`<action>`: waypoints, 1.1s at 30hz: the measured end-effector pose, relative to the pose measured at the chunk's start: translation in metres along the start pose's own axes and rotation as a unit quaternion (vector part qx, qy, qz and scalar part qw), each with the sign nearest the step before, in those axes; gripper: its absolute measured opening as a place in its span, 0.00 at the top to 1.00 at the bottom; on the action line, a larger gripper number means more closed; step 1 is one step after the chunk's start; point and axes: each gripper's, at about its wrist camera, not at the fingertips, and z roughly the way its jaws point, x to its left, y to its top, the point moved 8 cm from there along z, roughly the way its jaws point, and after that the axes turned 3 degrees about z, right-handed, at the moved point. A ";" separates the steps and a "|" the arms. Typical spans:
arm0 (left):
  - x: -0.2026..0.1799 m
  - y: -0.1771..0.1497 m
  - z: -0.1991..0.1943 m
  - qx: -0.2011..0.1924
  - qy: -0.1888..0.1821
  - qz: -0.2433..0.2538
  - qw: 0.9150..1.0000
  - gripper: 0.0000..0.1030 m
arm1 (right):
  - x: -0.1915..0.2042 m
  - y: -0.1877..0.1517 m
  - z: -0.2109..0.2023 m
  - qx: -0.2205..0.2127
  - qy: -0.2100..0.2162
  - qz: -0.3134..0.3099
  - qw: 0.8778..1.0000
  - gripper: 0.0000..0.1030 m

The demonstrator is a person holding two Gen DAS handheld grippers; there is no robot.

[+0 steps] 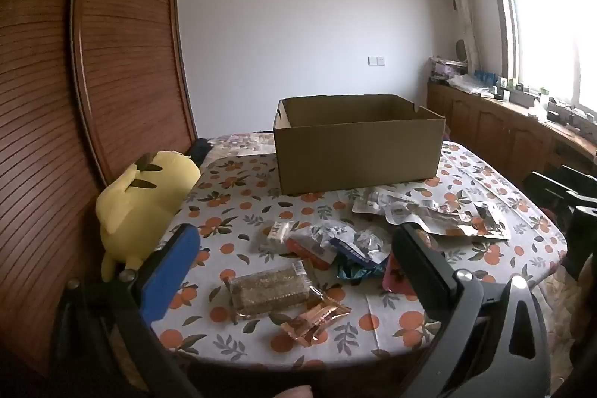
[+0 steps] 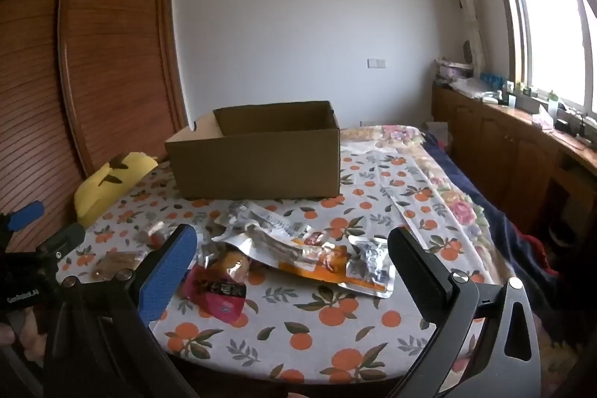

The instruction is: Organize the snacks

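Observation:
An open brown cardboard box [image 1: 356,144] [image 2: 257,155] stands at the far side of a table with an orange-print cloth [image 1: 238,196] [image 2: 335,316]. Snack packets lie loose in front of it: a clear-wrapped brown bar [image 1: 270,290], a copper packet [image 1: 317,317], a small white packet [image 1: 278,234], blue and silver bags [image 1: 354,245], silver pouches [image 1: 429,215] [image 2: 306,245] and a pink packet [image 2: 216,293]. My left gripper [image 1: 294,248] hovers open over the near packets, holding nothing. My right gripper [image 2: 291,248] is open above the pouches, also bare.
A yellow plush toy [image 1: 145,200] [image 2: 108,185] leans at the table's left edge against a brown slatted wardrobe [image 1: 123,55]. Wooden cabinets with clutter [image 1: 503,122] run under the window on the right. The left gripper [image 2: 44,237] shows at the right wrist view's left edge.

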 end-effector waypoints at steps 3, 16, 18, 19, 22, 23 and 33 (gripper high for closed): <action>0.001 0.000 0.000 -0.002 0.001 -0.002 1.000 0.00 | -0.001 0.000 0.000 0.000 0.001 0.002 1.000 0.00; 0.008 0.004 -0.006 -0.005 0.004 0.000 1.000 0.00 | -0.001 -0.005 0.006 0.007 -0.003 0.000 1.000 0.00; 0.006 0.003 -0.005 -0.006 0.006 0.000 1.000 0.00 | -0.002 -0.001 0.002 0.005 -0.003 0.001 1.000 0.00; 0.006 0.004 -0.002 -0.007 0.007 0.000 1.000 0.00 | -0.003 -0.001 0.002 0.005 -0.004 0.000 1.000 0.00; 0.007 0.007 -0.003 -0.007 0.006 0.002 1.000 0.00 | -0.003 0.000 0.003 0.007 -0.004 0.000 1.000 0.00; 0.007 0.007 -0.003 -0.008 0.006 0.002 1.000 0.00 | -0.002 0.000 0.003 0.006 -0.004 -0.001 1.000 0.00; 0.006 0.008 -0.003 -0.009 0.007 0.003 1.000 0.00 | -0.005 -0.001 0.000 0.006 -0.007 -0.003 1.000 0.00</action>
